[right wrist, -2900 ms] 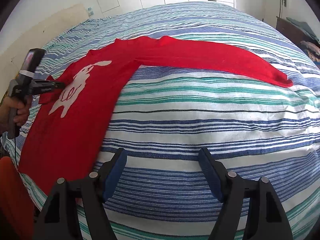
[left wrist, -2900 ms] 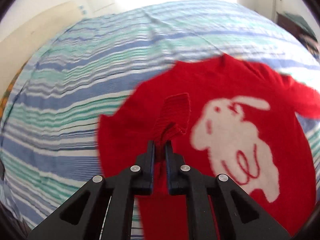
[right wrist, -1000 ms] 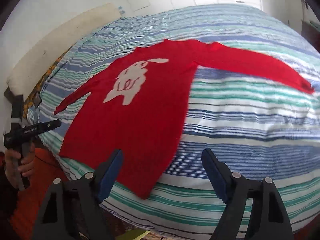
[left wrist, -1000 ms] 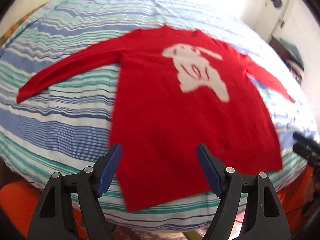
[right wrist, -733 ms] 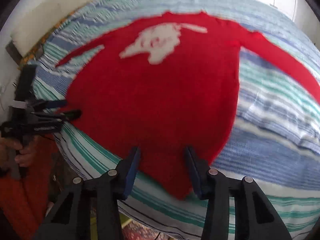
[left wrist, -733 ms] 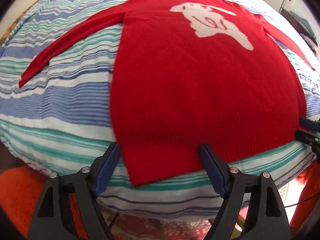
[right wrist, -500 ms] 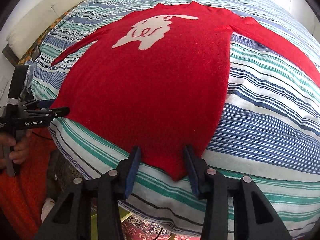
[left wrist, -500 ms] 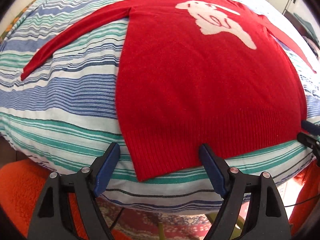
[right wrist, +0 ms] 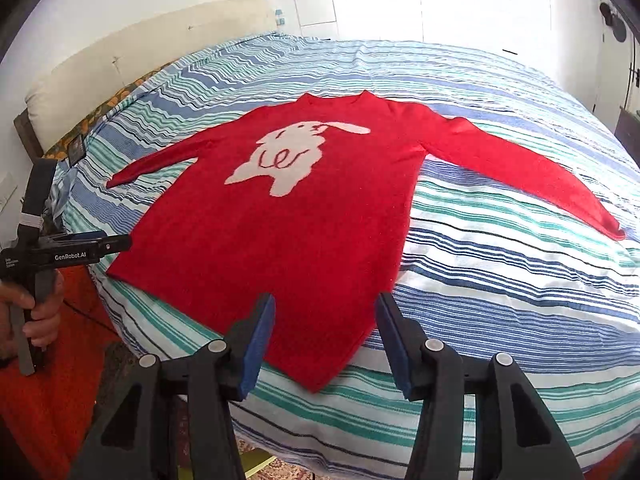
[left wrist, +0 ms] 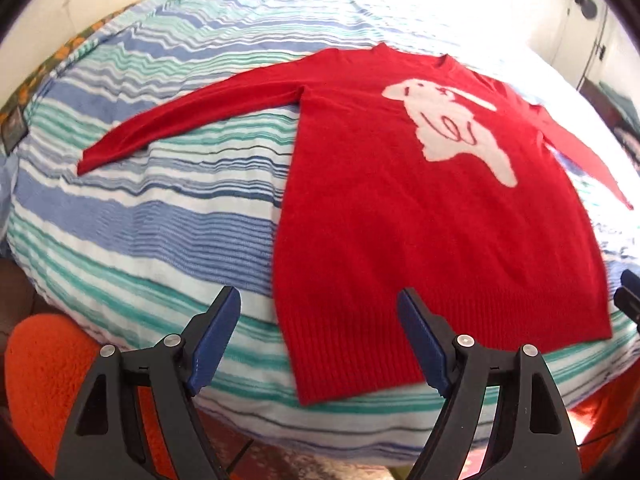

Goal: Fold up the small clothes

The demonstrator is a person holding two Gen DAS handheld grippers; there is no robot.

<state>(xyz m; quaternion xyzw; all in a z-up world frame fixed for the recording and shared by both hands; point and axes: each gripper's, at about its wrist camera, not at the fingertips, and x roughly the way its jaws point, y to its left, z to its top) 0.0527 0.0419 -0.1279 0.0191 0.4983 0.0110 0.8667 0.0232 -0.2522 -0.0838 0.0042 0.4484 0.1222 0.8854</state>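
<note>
A red sweater (left wrist: 400, 220) with a white rabbit on its chest lies flat, face up, on the striped bed, both sleeves spread out. My left gripper (left wrist: 316, 300) hovers open over the hem's left corner, and no pad touches the knit. In the right wrist view the sweater (right wrist: 300, 220) fills the middle. My right gripper (right wrist: 325, 302) hangs over the hem's right corner, its jaws opening and nothing pinched between them. The left gripper (right wrist: 116, 242) shows at the left, held by a hand (right wrist: 40, 312). The right gripper (left wrist: 628, 292) tips peek in at the edge of the left wrist view.
The blue, green and white striped bedcover (right wrist: 500, 280) surrounds the sweater. A cream headboard (right wrist: 140, 52) stands at the far left and white cupboard doors (right wrist: 380, 0) behind. Orange fabric (left wrist: 40, 360) lies below the bed's near edge.
The left gripper, earlier shut on a sleeve, has let go and come to the hem. The right jaws narrowed, then widened a little. The sweater now lies spread flat.
</note>
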